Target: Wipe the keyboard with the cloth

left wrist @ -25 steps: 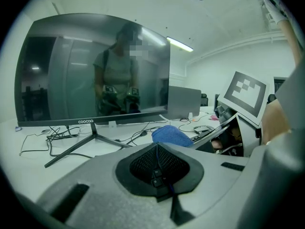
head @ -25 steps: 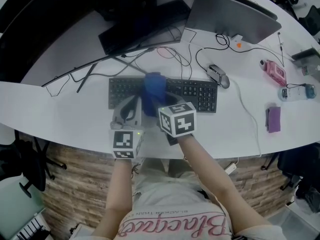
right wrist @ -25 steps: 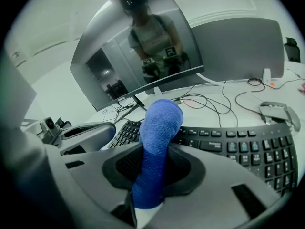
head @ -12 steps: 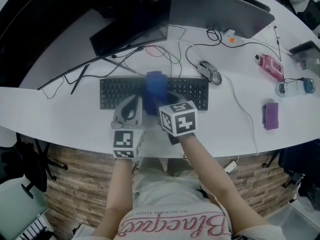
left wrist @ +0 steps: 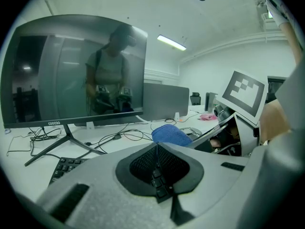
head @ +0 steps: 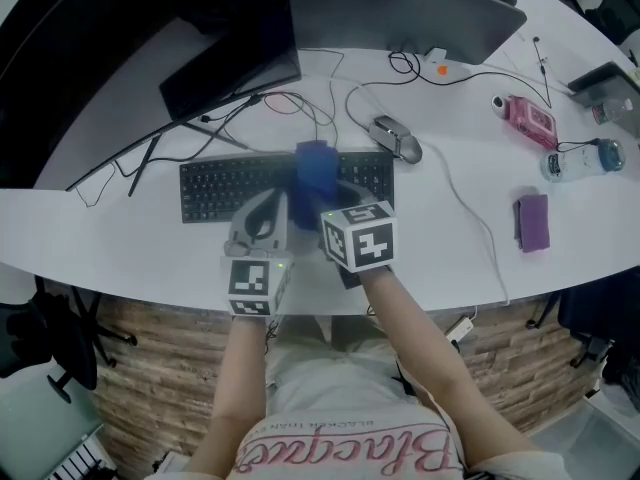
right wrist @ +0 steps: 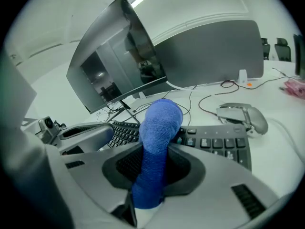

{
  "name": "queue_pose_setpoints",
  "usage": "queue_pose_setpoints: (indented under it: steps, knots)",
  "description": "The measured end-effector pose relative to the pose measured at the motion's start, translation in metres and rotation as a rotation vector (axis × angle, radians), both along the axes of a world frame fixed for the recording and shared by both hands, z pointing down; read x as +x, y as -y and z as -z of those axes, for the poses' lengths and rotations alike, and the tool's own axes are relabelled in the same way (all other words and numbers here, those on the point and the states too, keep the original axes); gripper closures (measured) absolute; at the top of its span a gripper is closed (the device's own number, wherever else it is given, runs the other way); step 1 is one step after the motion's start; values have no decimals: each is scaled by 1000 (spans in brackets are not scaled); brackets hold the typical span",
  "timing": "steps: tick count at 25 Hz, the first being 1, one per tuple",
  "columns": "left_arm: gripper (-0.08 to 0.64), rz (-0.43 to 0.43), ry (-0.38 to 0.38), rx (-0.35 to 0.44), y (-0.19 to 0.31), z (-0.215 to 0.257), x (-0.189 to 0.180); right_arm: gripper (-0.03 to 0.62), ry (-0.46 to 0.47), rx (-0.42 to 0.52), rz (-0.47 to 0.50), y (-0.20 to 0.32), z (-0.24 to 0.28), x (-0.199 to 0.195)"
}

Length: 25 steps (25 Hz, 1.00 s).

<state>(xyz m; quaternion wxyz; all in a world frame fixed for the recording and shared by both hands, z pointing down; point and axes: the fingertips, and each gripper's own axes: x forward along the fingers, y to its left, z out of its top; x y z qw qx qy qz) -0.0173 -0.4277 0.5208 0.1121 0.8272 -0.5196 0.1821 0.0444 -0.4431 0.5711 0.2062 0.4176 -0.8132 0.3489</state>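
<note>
A black keyboard (head: 230, 184) lies on the white desk (head: 130, 243). My right gripper (head: 330, 196) is shut on a rolled blue cloth (head: 316, 171), which rests on the keyboard right of its middle. In the right gripper view the cloth (right wrist: 157, 137) sticks out forward between the jaws of the right gripper (right wrist: 153, 162) over the keys (right wrist: 217, 144). My left gripper (head: 264, 211) hovers beside it, at the keyboard's front edge. Seen from its own camera, the left gripper (left wrist: 157, 149) is shut with nothing in it, with the cloth (left wrist: 170, 134) just ahead to the right.
A grey mouse (head: 393, 136) sits just right of the keyboard, with cables (head: 300, 103) behind. A dark monitor (head: 225, 63) and a second screen's back (head: 400, 13) stand at the rear. A pink item (head: 528, 118), a bottle (head: 578, 160) and a purple cloth (head: 532, 222) lie far right.
The right gripper and the blue cloth have slid rightward along the keyboard, from left of its middle to right of it. The left gripper has kept alongside.
</note>
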Motion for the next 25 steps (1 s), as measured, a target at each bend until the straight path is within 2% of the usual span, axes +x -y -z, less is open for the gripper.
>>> queue_pose_setpoints:
  steps: [25]
  knots:
    - [554,-110,12,26,-2,7,120,487,-11,28,-50,-4,2,120]
